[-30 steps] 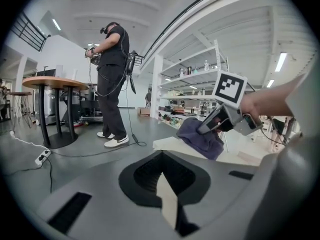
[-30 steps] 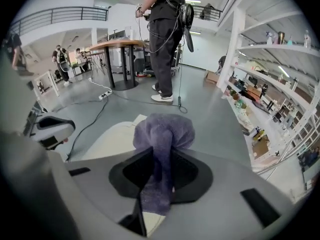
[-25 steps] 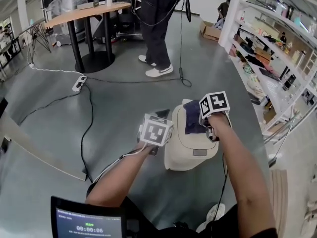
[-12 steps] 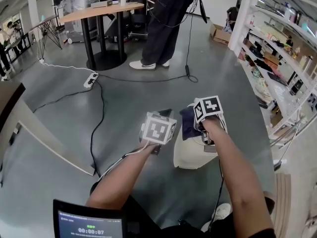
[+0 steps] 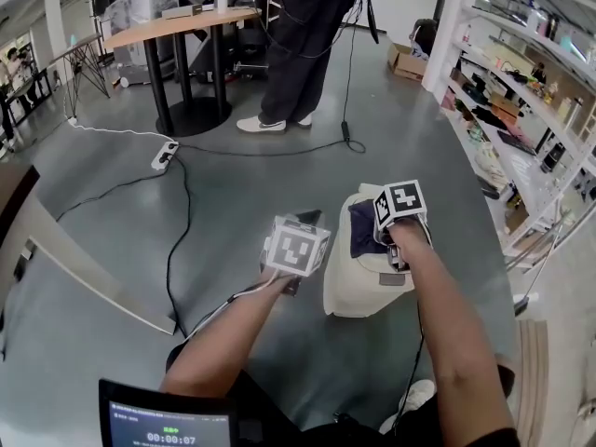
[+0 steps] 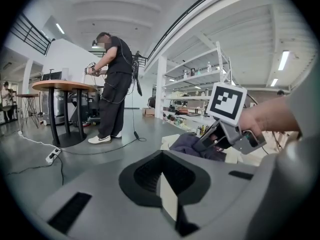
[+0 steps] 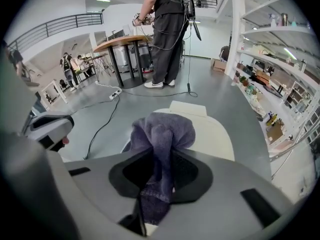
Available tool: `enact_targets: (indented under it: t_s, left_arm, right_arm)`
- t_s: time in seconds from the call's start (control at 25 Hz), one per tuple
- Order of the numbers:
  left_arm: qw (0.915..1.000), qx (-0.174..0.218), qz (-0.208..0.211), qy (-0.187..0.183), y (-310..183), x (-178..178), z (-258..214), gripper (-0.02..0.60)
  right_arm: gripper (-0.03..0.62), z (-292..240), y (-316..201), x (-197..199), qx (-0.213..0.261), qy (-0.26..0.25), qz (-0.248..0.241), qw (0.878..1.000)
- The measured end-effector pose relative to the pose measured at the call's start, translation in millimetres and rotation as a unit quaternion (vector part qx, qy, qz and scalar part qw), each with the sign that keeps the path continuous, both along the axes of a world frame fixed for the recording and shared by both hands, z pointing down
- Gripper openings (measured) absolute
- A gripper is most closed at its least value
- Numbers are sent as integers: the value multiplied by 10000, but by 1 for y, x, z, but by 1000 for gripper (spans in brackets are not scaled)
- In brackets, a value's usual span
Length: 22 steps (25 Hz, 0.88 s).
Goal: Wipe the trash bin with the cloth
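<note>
Currently, the right gripper (image 7: 159, 186) has its jaws clenched on the cloth (image 7: 162, 131), which is pressed onto the top of the bin (image 5: 358, 291). The bin stands on the floor (image 5: 233, 194). The left gripper (image 6: 167, 196) hovers just left of the bin, jaws closed together on nothing.

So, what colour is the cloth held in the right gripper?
Greyish purple. The cloth, clamped in the right gripper, shows best in the right gripper view.

A person (image 5: 300, 49) stands by a round table (image 5: 177, 22); a power strip (image 5: 163, 155), perhaps, lies nearby.
</note>
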State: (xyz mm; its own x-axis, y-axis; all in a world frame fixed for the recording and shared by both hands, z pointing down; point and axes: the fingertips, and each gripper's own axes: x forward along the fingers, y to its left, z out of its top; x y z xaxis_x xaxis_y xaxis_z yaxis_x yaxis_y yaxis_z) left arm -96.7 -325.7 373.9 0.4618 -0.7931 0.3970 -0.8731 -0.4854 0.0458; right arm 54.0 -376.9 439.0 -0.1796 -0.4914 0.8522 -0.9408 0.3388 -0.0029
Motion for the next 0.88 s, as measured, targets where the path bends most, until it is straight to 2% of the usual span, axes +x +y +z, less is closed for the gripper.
enact_targets:
  t_s: [0.32,0.48,0.56,0.72,0.88]
  left_arm:
    - [9996,-62,277,34,4,35,5,-3]
    - [9994,-20,317,-99,-1,47,4,-3]
    - [9995,-26,296,-51,-3,52,1,-3]
    - [9993,-110,352,22,-3,63,4,-3]
    - [9990,-169,412,1,-2,69,8,-3]
  right_arm:
    - [81,3,3,68,37,89,492,9987]
    - [81,0,4,108,36,355,617,9975]
    - [81,2,8,128,-11,413,699,9967]
    - [81,8,12,152,-4,244,936,9953]
    - [81,0,12,159,169,82,1046,9943]
